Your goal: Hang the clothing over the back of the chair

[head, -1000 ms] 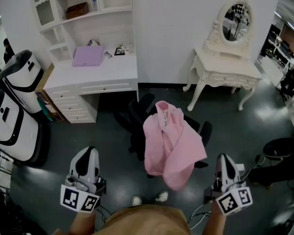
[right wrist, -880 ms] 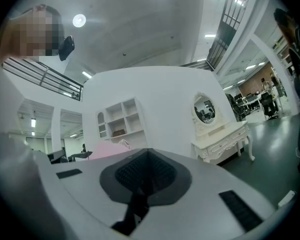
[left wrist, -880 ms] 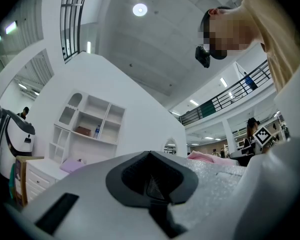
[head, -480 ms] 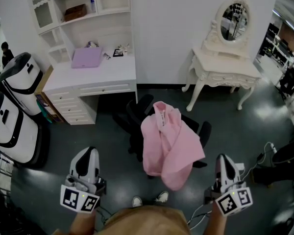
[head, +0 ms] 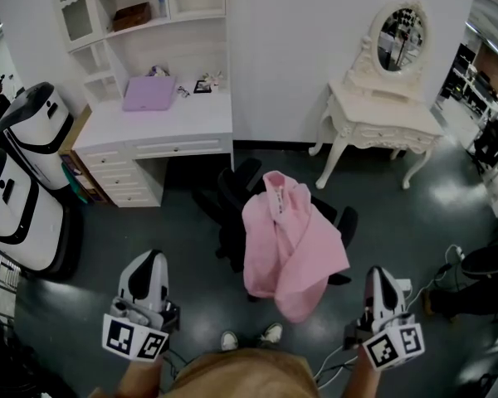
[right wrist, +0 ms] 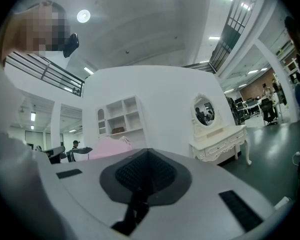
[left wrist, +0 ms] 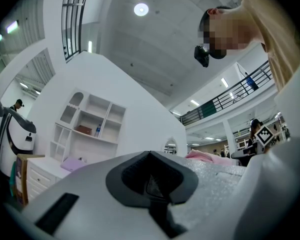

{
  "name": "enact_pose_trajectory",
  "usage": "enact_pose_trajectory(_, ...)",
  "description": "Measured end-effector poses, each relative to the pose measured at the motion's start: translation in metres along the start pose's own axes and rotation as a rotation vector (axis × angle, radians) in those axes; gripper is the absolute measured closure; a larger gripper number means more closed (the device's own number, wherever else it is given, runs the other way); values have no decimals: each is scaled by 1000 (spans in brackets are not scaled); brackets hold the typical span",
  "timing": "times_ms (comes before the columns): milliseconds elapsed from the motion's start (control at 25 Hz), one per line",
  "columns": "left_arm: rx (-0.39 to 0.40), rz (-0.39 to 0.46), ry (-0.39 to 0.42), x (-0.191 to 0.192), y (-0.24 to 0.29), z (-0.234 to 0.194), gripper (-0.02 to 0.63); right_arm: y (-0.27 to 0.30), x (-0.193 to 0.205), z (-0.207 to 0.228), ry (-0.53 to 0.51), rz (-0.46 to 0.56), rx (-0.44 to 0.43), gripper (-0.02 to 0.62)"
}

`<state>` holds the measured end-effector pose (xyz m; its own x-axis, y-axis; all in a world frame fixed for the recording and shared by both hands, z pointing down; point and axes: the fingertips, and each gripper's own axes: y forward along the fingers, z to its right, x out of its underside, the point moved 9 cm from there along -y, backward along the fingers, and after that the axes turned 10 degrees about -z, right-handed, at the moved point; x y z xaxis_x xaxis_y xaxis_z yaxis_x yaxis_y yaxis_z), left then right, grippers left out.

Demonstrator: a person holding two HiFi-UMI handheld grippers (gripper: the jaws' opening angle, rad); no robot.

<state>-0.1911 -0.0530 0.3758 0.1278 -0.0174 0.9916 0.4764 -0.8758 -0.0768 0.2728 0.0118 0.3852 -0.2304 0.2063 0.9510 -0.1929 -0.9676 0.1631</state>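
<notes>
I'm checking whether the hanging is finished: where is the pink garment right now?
Head view, centre: the pink garment is draped over the black chair, between the white desk at left and the vanity at right.

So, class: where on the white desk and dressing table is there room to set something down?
The desk's front strip, before the lilac case, is bare; its back is crowded with small items. The dressing table top looks bare too.

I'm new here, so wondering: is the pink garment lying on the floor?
No, the pink garment hangs draped over the black chair.
</notes>
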Motion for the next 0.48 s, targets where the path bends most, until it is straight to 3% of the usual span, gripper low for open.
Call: enact_pose_trajectory(480, 2, 8, -12, 3, -2, -8, 603, -2, 0, -8, -17, 3, 14, 592)
